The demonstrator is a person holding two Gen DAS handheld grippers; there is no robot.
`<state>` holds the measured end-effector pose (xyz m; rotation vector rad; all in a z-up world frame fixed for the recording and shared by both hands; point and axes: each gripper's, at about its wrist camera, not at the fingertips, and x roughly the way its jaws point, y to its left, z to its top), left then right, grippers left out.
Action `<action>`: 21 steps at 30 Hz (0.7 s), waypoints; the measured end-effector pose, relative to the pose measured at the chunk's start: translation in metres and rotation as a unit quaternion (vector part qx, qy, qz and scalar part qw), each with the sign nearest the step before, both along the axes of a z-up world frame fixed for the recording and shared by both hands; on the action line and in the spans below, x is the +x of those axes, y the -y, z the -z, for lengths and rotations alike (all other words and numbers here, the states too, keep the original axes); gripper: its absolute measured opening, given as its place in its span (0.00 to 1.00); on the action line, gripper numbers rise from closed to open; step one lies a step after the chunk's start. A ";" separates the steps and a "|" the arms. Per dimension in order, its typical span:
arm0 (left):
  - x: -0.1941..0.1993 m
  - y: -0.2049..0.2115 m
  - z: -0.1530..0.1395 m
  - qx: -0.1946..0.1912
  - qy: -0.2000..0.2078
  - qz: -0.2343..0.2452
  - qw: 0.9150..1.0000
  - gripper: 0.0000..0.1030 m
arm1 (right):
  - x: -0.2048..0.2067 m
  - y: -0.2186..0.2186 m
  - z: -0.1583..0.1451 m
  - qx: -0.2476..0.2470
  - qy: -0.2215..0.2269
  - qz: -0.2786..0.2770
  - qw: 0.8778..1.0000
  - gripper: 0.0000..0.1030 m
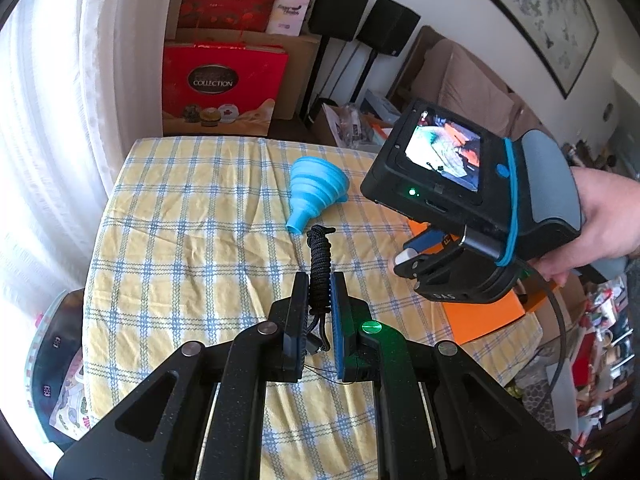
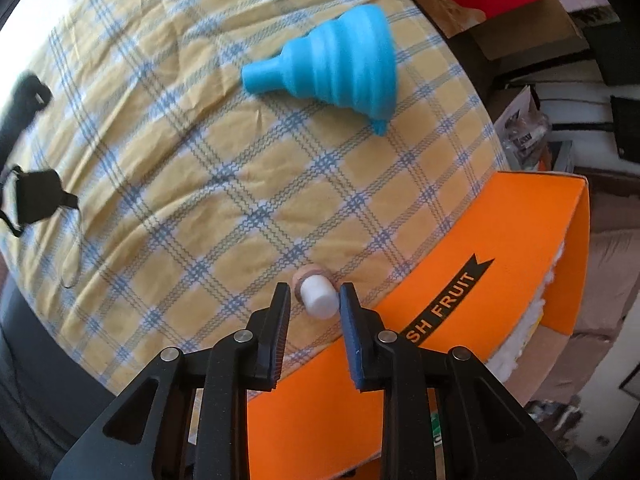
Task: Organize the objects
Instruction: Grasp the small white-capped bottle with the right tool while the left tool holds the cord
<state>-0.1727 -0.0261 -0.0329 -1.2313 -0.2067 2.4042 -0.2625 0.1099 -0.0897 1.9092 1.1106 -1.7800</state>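
My left gripper (image 1: 320,276) is shut on a black coiled cord (image 1: 320,252), held above the yellow-and-blue checked tablecloth (image 1: 180,240). A blue collapsible funnel (image 1: 318,188) (image 2: 340,68) lies on its side beyond it. My right gripper (image 2: 315,292) points steeply down at the cloth beside an orange box (image 2: 500,232). A small white stopper with a cork-coloured end (image 2: 318,295) lies between its fingertips. A gap shows on the stopper's left side, so the pads are not pressing on it. In the left wrist view a hand holds the right gripper (image 1: 404,264) at the right.
The orange box (image 1: 480,312) is marked "FRUIT" and sits at the table's right edge. A black item with a thin string loop (image 2: 36,196) lies at the cloth's left. Red gift boxes (image 1: 224,84), speakers and a sofa stand past the table's far edge.
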 end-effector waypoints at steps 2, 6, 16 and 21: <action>0.000 0.000 0.000 0.000 0.000 0.001 1.000 0.09 | 0.000 -0.001 0.000 -0.009 0.001 0.001 1.000 0.19; 0.000 0.001 0.000 0.003 0.002 0.001 1.000 0.09 | 0.000 -0.004 -0.005 -0.024 -0.005 0.005 1.000 0.15; 0.003 -0.007 -0.018 0.005 -0.012 0.008 1.000 0.09 | 0.018 -0.010 -0.041 -0.114 -0.045 0.034 0.992 0.15; 0.005 -0.017 -0.031 0.005 -0.021 0.010 1.000 0.10 | 0.031 -0.018 -0.066 -0.166 -0.077 0.054 0.982 0.15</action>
